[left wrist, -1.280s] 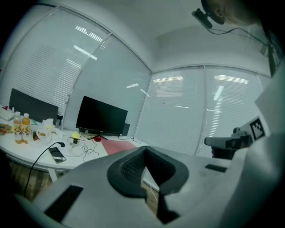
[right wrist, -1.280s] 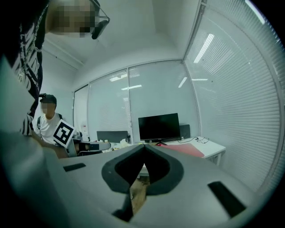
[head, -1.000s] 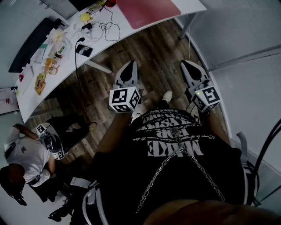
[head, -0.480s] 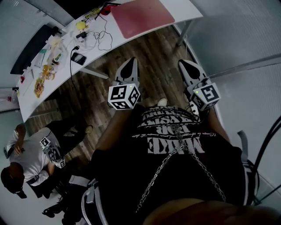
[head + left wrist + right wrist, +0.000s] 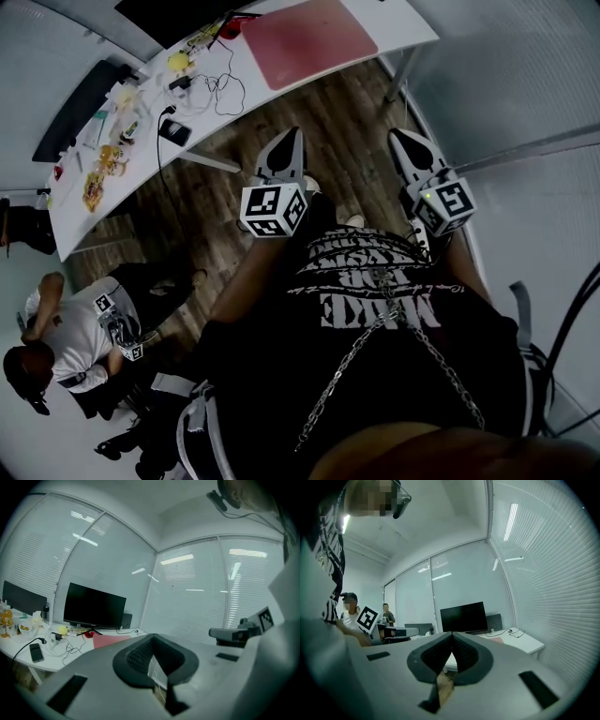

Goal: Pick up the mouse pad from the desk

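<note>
A red mouse pad (image 5: 309, 39) lies flat at the right end of the white desk (image 5: 403, 28). Both grippers hang over the wood floor, short of the desk and pointing toward it. My left gripper (image 5: 291, 134) is shut and holds nothing. My right gripper (image 5: 397, 134) is also shut and bare. In the left gripper view the closed tips (image 5: 152, 637) sit in front of the mouse pad (image 5: 110, 641), which lies beside a black monitor (image 5: 93, 606). From the right gripper view, the shut tips (image 5: 452, 634) stand before the desk (image 5: 525, 644) and its monitor (image 5: 464, 617).
Cables, a phone (image 5: 174, 131), a yellow object and snack packets crowd the desk's left part. A desk leg (image 5: 401, 58) stands near the window wall on the right. A seated person (image 5: 66, 337) holds another marked gripper at lower left.
Both grippers moved together toward the desk, still shut. More of the desk top and mouse pad now shows in the head view. The seated person sits lower in the picture.
</note>
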Demonstrator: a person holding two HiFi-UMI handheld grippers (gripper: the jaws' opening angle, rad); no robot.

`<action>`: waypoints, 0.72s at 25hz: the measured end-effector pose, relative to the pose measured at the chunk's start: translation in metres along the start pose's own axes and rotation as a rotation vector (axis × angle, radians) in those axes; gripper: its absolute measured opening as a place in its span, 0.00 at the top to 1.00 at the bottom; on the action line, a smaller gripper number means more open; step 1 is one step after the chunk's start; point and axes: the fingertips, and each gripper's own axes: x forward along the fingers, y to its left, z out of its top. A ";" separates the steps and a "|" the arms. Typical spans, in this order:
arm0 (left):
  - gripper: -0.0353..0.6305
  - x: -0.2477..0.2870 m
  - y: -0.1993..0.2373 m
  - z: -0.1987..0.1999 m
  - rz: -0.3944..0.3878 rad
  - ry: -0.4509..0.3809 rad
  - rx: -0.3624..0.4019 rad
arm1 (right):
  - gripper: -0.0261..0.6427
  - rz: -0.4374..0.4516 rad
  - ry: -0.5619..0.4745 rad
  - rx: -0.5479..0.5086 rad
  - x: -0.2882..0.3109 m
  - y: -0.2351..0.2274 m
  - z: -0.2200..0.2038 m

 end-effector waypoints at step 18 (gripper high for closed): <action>0.94 0.094 0.124 0.030 0.067 -0.023 0.015 | 0.96 -0.001 0.041 -0.025 0.146 -0.045 0.007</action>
